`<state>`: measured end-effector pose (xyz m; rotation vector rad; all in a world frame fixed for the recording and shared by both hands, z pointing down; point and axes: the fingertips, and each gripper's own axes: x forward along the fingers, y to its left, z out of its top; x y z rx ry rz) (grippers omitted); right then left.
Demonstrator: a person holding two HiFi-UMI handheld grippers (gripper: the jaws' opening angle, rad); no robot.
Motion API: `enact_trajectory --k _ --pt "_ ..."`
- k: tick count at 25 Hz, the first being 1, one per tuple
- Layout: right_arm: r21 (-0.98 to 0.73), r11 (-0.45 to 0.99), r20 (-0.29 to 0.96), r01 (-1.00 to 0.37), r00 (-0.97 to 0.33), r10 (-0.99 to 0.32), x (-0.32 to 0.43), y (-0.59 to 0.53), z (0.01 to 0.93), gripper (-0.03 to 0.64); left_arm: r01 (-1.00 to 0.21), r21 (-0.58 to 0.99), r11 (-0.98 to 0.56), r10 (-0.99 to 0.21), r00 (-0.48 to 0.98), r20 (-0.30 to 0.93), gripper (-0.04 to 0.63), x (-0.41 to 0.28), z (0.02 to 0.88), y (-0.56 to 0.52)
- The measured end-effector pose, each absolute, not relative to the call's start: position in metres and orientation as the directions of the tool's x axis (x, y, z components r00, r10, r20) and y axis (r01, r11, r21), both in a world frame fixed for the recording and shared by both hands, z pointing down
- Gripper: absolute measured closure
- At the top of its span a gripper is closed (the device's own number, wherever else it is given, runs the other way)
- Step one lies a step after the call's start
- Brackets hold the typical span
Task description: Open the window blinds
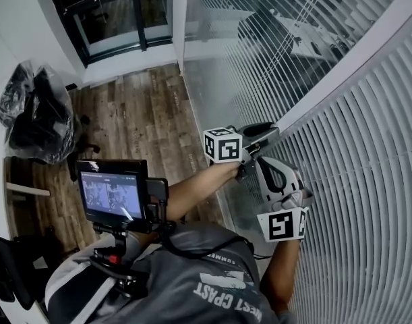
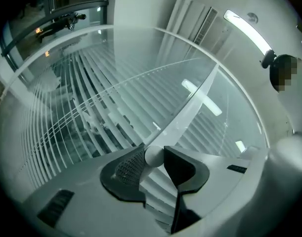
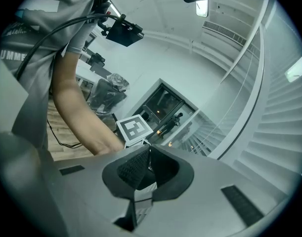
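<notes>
Blinds (image 1: 367, 147) were white, slatted; wand (image 2: 190, 107) translucent white. Floor (image 1: 145, 120) was brown wood-grain planking. Left tool (image 2: 154, 157) and right tool (image 3: 148, 154) were grey with black pads (image 2: 128, 168).

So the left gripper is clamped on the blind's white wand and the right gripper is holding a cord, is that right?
Not quite. The right gripper holds nothing: the right gripper view shows its jaws closed together with nothing between them. The left gripper is indeed clamped on the white wand.
</notes>
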<state>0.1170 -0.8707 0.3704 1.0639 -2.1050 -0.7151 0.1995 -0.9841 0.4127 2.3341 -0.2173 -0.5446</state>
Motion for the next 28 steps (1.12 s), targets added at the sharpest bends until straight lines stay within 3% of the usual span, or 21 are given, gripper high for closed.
enact_trajectory --k 19,28 --pt "0.707 0.516 0.311 -0.483 -0.443 -0.841 0.116 -0.867 0.375 0.614 -0.143 0.456 -0.879 -0.286 0.922 -0.261 0.469 0.201 0.411 -0.972" --pt "0.647 0.523 0.258 -0.554 -0.487 -0.835 0.118 -0.876 0.372 0.614 -0.275 0.064 -0.959 -0.282 0.951 -0.127 0.469 0.197 0.413 -0.966"
